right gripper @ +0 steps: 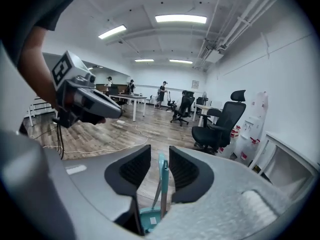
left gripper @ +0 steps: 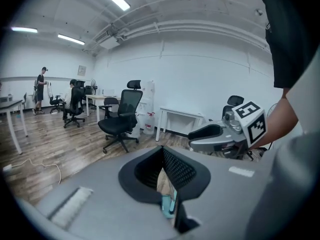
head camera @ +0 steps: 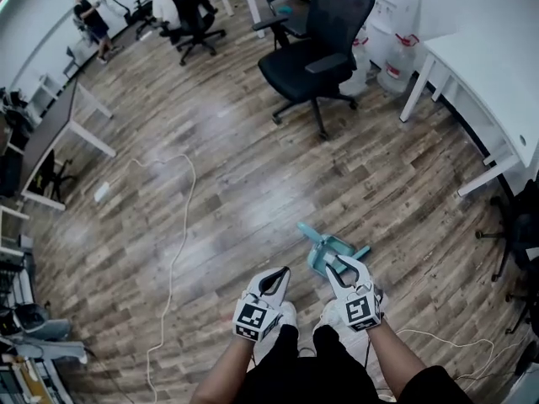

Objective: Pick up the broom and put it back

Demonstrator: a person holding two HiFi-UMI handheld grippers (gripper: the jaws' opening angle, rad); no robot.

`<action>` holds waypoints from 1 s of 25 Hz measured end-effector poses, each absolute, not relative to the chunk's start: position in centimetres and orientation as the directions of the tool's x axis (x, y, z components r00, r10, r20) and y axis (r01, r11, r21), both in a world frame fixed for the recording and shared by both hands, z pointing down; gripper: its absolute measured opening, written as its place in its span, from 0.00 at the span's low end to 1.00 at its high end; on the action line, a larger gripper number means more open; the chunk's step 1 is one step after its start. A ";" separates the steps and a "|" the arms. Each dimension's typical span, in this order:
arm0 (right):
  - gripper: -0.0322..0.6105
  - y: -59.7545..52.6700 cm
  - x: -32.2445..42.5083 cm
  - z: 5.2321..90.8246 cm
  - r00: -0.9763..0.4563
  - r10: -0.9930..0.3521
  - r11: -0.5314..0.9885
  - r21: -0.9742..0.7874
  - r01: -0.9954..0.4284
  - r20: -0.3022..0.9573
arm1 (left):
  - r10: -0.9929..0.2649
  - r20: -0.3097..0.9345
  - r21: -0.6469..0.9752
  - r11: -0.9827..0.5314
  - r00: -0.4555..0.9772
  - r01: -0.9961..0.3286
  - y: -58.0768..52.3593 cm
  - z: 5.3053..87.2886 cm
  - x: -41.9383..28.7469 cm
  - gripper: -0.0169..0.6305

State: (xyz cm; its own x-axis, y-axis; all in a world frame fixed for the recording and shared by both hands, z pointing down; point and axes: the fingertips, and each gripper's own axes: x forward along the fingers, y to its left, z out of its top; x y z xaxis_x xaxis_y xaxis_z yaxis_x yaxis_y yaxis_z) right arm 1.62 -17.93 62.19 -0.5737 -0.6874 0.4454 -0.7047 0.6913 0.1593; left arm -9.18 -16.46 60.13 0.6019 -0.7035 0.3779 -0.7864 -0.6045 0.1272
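The right gripper (right gripper: 160, 152) stands wide open, the teal broom (right gripper: 163, 180) upright between its pads but not pinched, its dustpan (right gripper: 150, 219) on the wooden floor (head camera: 253, 167). Beside it, the left gripper (left gripper: 163, 151) has its tips together, empty.

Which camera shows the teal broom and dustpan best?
Head view: the teal broom and dustpan set sits nearly whole on the wood floor. The right gripper view shows only its handle and part of the pan; the left gripper view, a teal sliver.
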 end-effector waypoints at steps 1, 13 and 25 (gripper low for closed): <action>0.23 -17.3 1.7 61.4 -0.580 -0.686 0.692 0.147 -0.707 0.439 | -0.710 0.367 0.117 -0.605 0.600 -0.788 -16.7 59.5 -9.3 0.05; 0.18 -16.1 2.2 51.7 -0.603 -0.749 0.652 0.146 -0.744 0.272 | -0.755 0.243 0.067 -0.614 0.610 -0.786 -17.4 53.8 -9.2 0.05; 0.05 -15.6 0.7 47.3 -0.631 -0.745 0.666 0.187 -0.723 0.217 | -0.777 0.119 0.016 -0.622 0.619 -0.783 -17.6 48.3 -9.3 0.05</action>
State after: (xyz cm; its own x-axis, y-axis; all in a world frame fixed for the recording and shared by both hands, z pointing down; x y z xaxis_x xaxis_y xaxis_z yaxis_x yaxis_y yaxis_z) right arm 0.74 -15.56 47.29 -0.6305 -0.7453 0.2169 -0.7225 0.6656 0.1867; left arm -9.28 -17.57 48.29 0.6187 -0.7765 0.1191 -0.7832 -0.6216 0.0160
